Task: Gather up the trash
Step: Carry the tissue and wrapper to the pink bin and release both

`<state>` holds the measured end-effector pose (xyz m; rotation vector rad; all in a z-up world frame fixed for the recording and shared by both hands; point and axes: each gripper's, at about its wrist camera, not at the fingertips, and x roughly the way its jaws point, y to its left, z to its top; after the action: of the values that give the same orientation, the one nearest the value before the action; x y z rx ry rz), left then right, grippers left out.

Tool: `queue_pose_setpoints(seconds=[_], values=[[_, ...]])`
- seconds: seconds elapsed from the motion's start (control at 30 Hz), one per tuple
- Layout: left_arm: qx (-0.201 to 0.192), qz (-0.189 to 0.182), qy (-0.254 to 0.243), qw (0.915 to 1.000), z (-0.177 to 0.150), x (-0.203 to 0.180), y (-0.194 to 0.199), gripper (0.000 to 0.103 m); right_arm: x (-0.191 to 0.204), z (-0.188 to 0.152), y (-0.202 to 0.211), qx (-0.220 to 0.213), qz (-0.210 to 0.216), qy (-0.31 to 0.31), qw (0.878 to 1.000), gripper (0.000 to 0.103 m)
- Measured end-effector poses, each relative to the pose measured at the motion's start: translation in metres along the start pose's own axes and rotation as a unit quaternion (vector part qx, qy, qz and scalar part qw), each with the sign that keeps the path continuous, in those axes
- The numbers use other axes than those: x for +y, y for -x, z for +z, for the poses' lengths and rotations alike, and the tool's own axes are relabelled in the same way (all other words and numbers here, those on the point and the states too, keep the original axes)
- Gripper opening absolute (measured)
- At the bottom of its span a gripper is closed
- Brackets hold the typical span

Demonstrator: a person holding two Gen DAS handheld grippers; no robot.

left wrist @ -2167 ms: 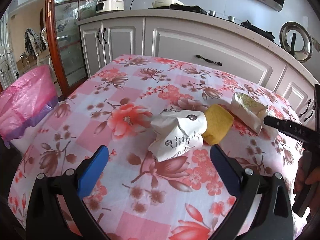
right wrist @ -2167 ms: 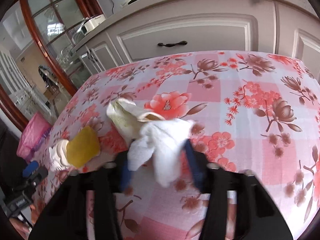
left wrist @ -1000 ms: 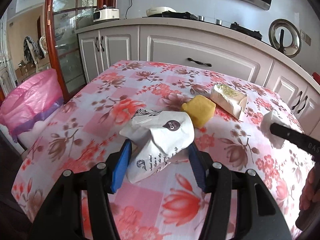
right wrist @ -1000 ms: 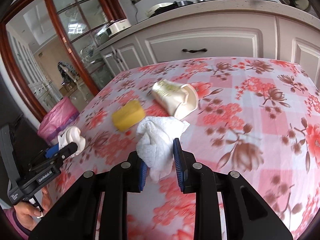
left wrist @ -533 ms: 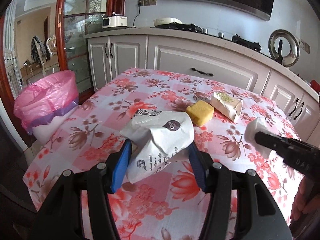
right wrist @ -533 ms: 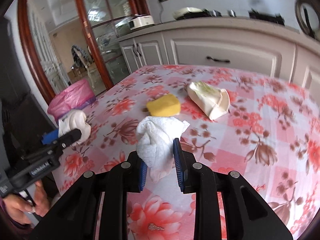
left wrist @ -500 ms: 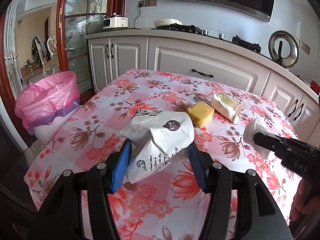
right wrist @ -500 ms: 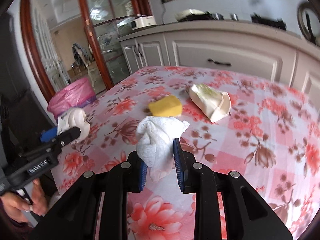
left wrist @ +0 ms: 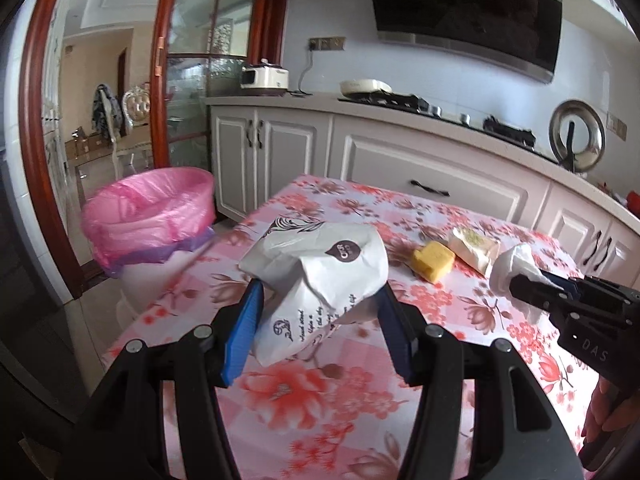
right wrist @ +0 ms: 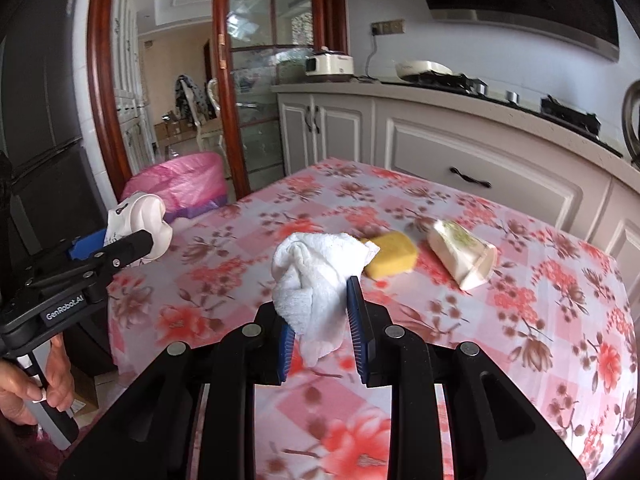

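Above the table's (left wrist: 460, 320) left edge, the left gripper (left wrist: 320, 320) clamps a crumpled paper bag (left wrist: 320, 268) and the right gripper (right wrist: 320, 320) pinches a white cloth (right wrist: 316, 276), bin (left wrist: 148, 216) just beyond.

Left hand-held gripper (left wrist: 320, 320) clamped, right hand-held gripper (right wrist: 320, 320) clamped
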<state>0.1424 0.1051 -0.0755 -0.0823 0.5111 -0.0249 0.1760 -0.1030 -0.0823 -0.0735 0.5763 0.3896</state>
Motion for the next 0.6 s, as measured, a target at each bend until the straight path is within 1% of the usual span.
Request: queue_pose_setpoints(seconds=[0.23,0.4,0.6], values=[[-0.02,0.013,0.01,0.9997,0.001,0.027,0.014,0.055,0.039,0.01,-0.007,-0.012,0.016,0.028,0.999,0.025],[-0.032,0.031,0.016,0.9989,0.002,0.046,0.016,0.055,0.065,0.021,-0.02,-0.016,0.035,0.05,0.998,0.025],[-0.038,0.063,0.035,0.9967,0.008,0.081,0.013,0.055,0.093,0.049,-0.048,-0.025,0.076,0.056,0.995,0.025]])
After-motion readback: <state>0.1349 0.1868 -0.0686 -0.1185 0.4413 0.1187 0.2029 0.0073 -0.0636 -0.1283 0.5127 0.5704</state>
